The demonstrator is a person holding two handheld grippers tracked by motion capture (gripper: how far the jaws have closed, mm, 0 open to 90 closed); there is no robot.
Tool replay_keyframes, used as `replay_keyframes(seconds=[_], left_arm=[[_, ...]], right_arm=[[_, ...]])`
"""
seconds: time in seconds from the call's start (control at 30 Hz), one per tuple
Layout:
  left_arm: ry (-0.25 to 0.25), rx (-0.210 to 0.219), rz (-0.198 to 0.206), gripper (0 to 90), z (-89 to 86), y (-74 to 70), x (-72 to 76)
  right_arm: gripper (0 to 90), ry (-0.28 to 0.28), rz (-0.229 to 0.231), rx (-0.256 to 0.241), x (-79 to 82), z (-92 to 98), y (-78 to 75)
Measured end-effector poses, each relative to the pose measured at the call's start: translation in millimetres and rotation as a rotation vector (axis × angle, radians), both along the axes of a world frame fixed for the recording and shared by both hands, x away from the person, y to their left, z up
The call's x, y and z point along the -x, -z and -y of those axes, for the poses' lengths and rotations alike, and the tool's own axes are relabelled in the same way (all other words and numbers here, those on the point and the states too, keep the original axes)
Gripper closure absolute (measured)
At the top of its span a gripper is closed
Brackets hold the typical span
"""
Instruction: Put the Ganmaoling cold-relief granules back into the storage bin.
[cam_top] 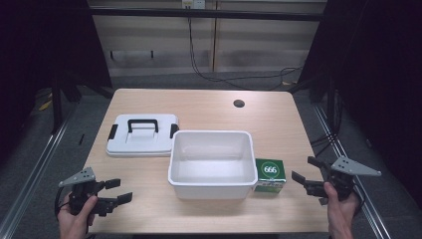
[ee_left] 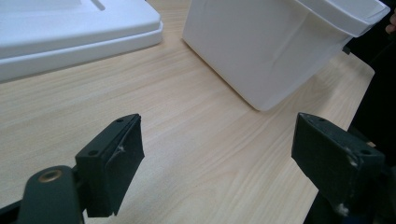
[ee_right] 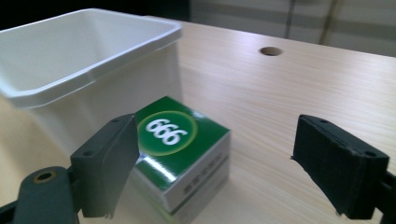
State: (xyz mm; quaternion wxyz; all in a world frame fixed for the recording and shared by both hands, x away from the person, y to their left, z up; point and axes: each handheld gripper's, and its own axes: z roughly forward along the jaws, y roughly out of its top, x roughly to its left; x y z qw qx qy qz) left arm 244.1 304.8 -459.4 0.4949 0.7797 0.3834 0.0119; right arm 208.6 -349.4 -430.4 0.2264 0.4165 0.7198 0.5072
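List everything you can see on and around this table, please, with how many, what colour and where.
Open rectangular plastic tub: one, white, middle of the table, empty inside.
Flat plastic lid with black handle and clips: one, white, left of the tub, lying flat.
Small cardboard box marked 666: one, green and white, against the tub's right side.
Wooden table: one, light wood, with a round hole near its far edge.
Cables: black, on the floor behind the table.
Left tool: one, black, near left corner, jaws open, empty.
Right tool: one, black, right of the box, jaws open, empty.
Hands: two, holding the tools.
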Motion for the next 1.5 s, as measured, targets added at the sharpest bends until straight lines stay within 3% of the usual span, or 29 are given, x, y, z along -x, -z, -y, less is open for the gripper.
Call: replay_keyframes(seconds=[0.17, 0.3, 0.33, 0.37, 0.5, 0.57, 0.67, 0.83, 0.87, 0.93, 1.03, 1.17, 1.33, 1.4, 1.47, 1.5], left_arm=[[0.000, 0.006, -0.008, 16.8, -0.9, 1.2, -1.5], [-0.011, 0.007, -0.008, 16.7, -1.9, 1.4, -1.4], [-0.008, 0.005, -0.010, 16.7, -1.9, 1.5, -1.2], [-0.004, 0.008, -0.008, 16.7, -2.2, 1.4, -0.5], [-0.006, 0.014, -0.013, 16.5, -2.6, 1.5, -0.9], [0.002, 0.011, -0.012, 16.4, -1.7, 1.3, -1.2], [0.008, 0.015, -0.010, 16.5, -2.1, 1.0, -0.9], [0.012, 0.014, -0.015, 16.5, -2.0, 2.1, -0.5], [0.013, 0.013, -0.012, 16.5, -2.0, 1.6, -0.4], [0.011, 0.009, -0.013, 16.4, -2.3, 1.6, -0.4], [0.004, 0.009, -0.012, 16.5, -2.7, 1.8, -0.6], [0.007, 0.005, -0.014, 16.5, -1.9, 2.2, -0.5], [0.011, 0.008, -0.013, 16.5, -1.7, 1.8, 0.1], [0.013, 0.008, -0.012, 16.5, -1.5, 1.8, -0.1], [0.016, 0.008, -0.013, 16.5, -1.4, 1.8, -0.2], [0.017, 0.008, -0.013, 16.5, -1.5, 1.8, -0.1]], right_arm=[[13.8, -0.062, -0.018, -0.007, -2.5, -4.1, -2.0], [13.7, -0.066, -0.029, 0.004, -4.9, -6.4, -0.9], [13.7, -0.074, -0.037, 0.064, -5.0, -10.2, 1.9], [13.7, -0.079, -0.036, 0.088, -3.9, -12.3, 3.0], [13.6, -0.108, -0.030, 0.103, -1.9, -15.5, 3.5], [13.6, -0.160, -0.066, 0.107, -1.9, -15.8, -0.6], [13.8, -0.207, -0.071, 0.112, -1.6, -16.3, -5.3], [13.3, -0.191, -0.055, 0.139, -6.3, -21.3, -14.6], [13.2, -0.202, -0.065, 0.168, -9.3, -24.0, -16.9], [13.2, -0.213, -0.069, 0.168, -10.3, -25.4, -17.8], [13.3, -0.263, -0.110, 0.192, -14.0, -29.6, -22.4], [13.3, -0.297, -0.120, 0.196, -20.5, -34.1, -29.4], [13.5, -0.326, -0.153, 0.247, -30.0, -42.5, -36.1], [13.5, -0.346, -0.203, 0.277, -33.8, -45.9, -38.7], [13.0, -0.314, -0.198, 0.326, -37.8, -48.5, -41.7], [13.0, -0.314, -0.198, 0.326, -37.8, -48.5, -41.7]])
